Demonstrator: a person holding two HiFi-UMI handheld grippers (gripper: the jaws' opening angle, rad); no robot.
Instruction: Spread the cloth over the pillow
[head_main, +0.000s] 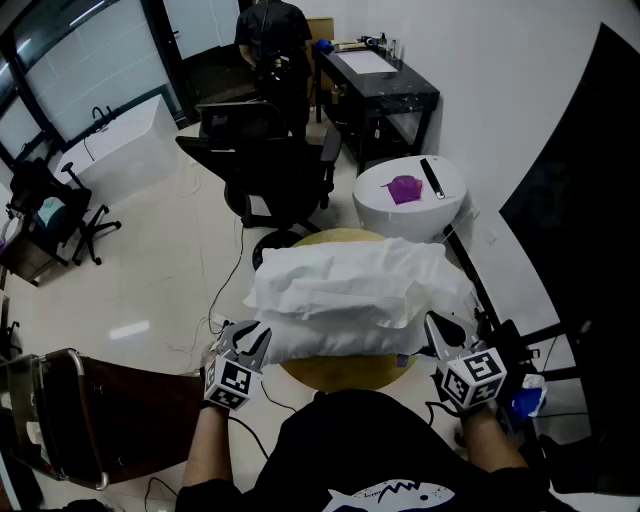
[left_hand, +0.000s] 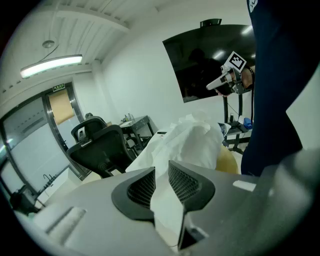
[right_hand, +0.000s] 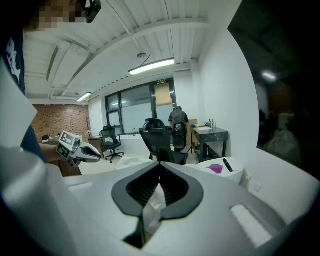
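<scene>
Left tongs (left_hand: 161, 172) narrow, pinching a fold of the white cloth (head_main: 350, 280) between the pads. Right tongs (right_hand: 160, 174) closed tight on another bit of the same cloth, a thin strip showing between the jaws. In the head view the left tongs sit at 7 o'clock of the pillow (head_main: 330, 345) and the right tongs at 5 o'clock, both at its near edge. The cloth is bunched and rumpled on top of the pillow, covering most of it, with the near side of the pillow showing. The pillow lies on a round yellow table (head_main: 345, 375). White round stand (head_main: 385, 215) at 1 o'clock of the pillow, with a purple item (head_main: 405, 188) and a black remote (head_main: 432, 178) on top. Black office chair (head_main: 270, 165) at 11 o'clock, a person (head_main: 272, 40) standing beyond it.
</scene>
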